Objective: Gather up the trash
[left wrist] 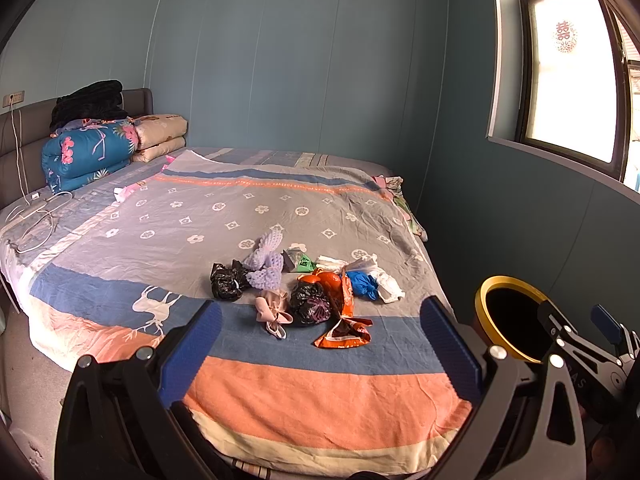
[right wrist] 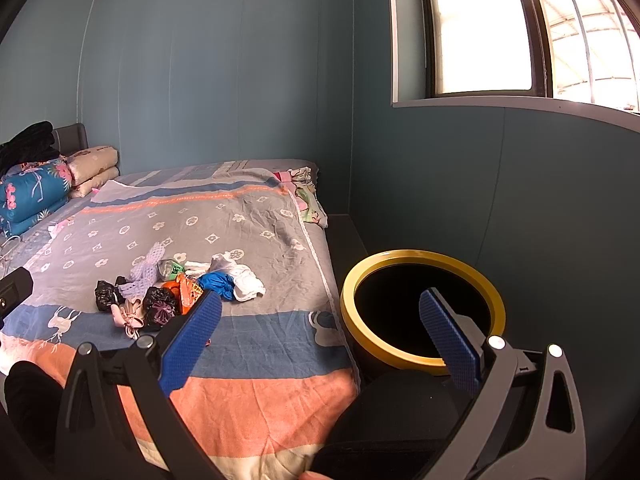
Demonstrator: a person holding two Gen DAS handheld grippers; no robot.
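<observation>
A pile of trash lies on the bed [left wrist: 120, 292]: an orange wrapper [left wrist: 344, 334], black crumpled bags [left wrist: 310, 304], purple foam netting [left wrist: 264, 260], a blue bag [left wrist: 362, 285] and white scraps [left wrist: 390, 286]. The same pile [right wrist: 180, 288] shows in the right wrist view. A black bin with a yellow rim [right wrist: 424, 258] stands on the floor at the bed's right side. My left gripper [left wrist: 320, 312] is open above the bed's near end, short of the pile. My right gripper [right wrist: 320, 300] is open, between the bed's edge and the bin, holding nothing.
Folded quilts [left wrist: 90, 150] and dark clothes sit stacked at the headboard. White cables [left wrist: 38, 212] lie on the bed's left edge. A floral cloth [left wrist: 400, 196] hangs at the far right edge. Blue walls and a window [right wrist: 480, 28] close the right side.
</observation>
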